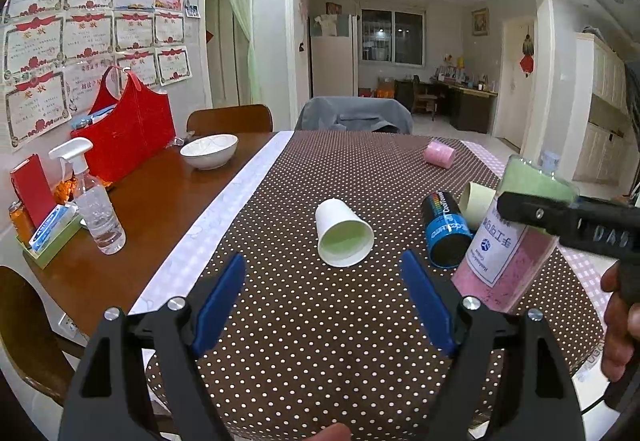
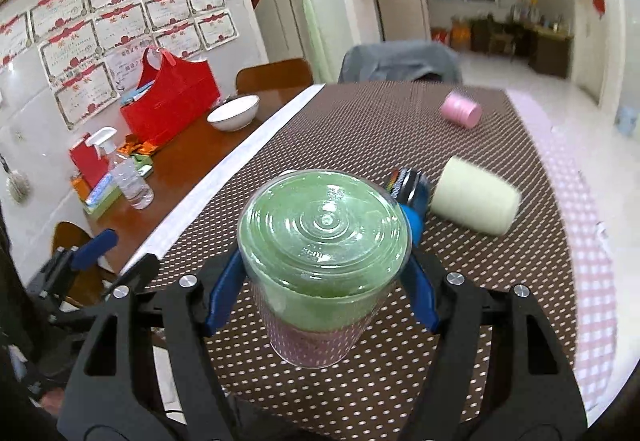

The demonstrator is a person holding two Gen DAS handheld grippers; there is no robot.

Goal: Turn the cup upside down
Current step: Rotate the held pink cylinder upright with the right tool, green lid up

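A brown cloth (image 1: 320, 321) with white dots covers the desk; the cup (image 1: 344, 237) is white, green inside; the jar (image 2: 320, 265) shows green over pink.

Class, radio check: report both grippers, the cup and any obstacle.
Left gripper open, empty. Right gripper shut on clear cup, tilted, green base toward camera. Blue can and white paper cup lying nearby.
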